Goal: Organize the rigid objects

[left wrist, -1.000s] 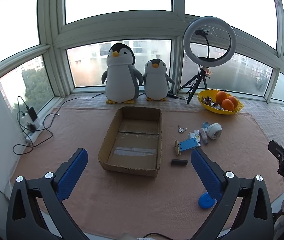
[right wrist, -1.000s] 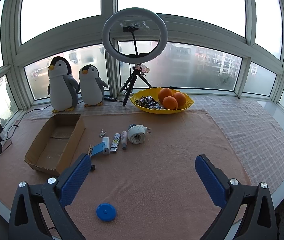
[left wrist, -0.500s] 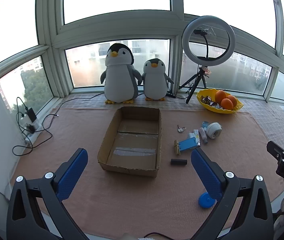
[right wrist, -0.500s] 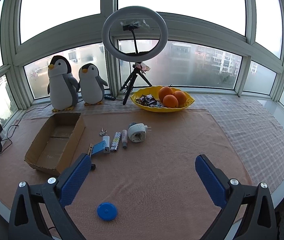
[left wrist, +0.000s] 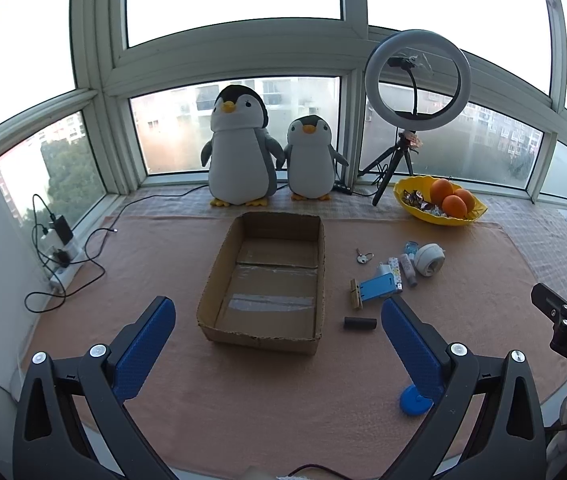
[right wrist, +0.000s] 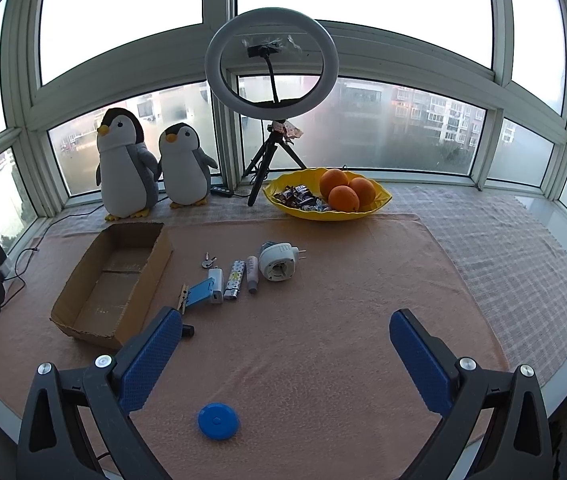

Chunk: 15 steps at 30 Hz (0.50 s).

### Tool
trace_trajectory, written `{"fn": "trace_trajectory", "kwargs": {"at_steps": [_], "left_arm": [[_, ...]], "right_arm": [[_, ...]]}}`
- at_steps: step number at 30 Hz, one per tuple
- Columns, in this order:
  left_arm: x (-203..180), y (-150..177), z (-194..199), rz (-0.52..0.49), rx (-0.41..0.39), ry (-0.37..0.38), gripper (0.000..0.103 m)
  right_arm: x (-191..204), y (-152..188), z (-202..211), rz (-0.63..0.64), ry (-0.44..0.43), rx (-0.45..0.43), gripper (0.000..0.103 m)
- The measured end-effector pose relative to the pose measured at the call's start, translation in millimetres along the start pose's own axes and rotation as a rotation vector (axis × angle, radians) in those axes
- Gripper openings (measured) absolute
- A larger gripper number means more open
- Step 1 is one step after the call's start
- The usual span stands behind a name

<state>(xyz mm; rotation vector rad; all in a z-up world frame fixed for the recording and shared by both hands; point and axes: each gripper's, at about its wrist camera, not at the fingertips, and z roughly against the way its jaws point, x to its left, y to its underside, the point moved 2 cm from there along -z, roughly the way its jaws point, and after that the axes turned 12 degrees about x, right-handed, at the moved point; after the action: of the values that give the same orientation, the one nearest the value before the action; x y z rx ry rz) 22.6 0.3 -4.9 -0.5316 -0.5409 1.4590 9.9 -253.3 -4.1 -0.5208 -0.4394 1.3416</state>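
Observation:
An open cardboard box (left wrist: pixel 267 280) (right wrist: pixel 115 280) lies empty on the peach cloth. To its right lie small objects: keys (left wrist: pixel 363 257), a blue card with a clothespin (left wrist: pixel 377 287) (right wrist: pixel 199 292), a white plug adapter (right wrist: pixel 278 261), a small tube (right wrist: pixel 252 274), a black cylinder (left wrist: pixel 359 323) and a blue disc (right wrist: pixel 218 421) (left wrist: pixel 415 400). My left gripper (left wrist: pixel 279 336) hangs open in front of the box with nothing between its fingers. My right gripper (right wrist: pixel 287 356) is open above bare cloth, the blue disc just below its left finger.
Two plush penguins (left wrist: pixel 239 152) stand at the window behind the box. A ring light on a tripod (right wrist: pixel 271 64) and a yellow bowl of oranges (right wrist: pixel 327 196) sit at the back. Cables and a power strip (left wrist: pixel 59 256) lie at the left edge.
Both views have shifted only slightly; the blue disc sits a little lower and further right in the right wrist view. Nothing was picked up or let go.

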Motion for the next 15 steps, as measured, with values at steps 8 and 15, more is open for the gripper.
{"fn": "trace_trajectory", "kwargs": {"at_steps": [8,15], "left_arm": [[2.5,-0.3,-1.4,-0.001,0.002,0.001,0.103],[3.8,-1.9,-3.0,-0.005,0.002,0.004,0.103]], "right_arm": [[2.3,-0.1,-0.6,0.000,0.003,0.002,0.103],[2.0,0.3,-1.2,-0.003,0.006,0.003,0.103]]}}
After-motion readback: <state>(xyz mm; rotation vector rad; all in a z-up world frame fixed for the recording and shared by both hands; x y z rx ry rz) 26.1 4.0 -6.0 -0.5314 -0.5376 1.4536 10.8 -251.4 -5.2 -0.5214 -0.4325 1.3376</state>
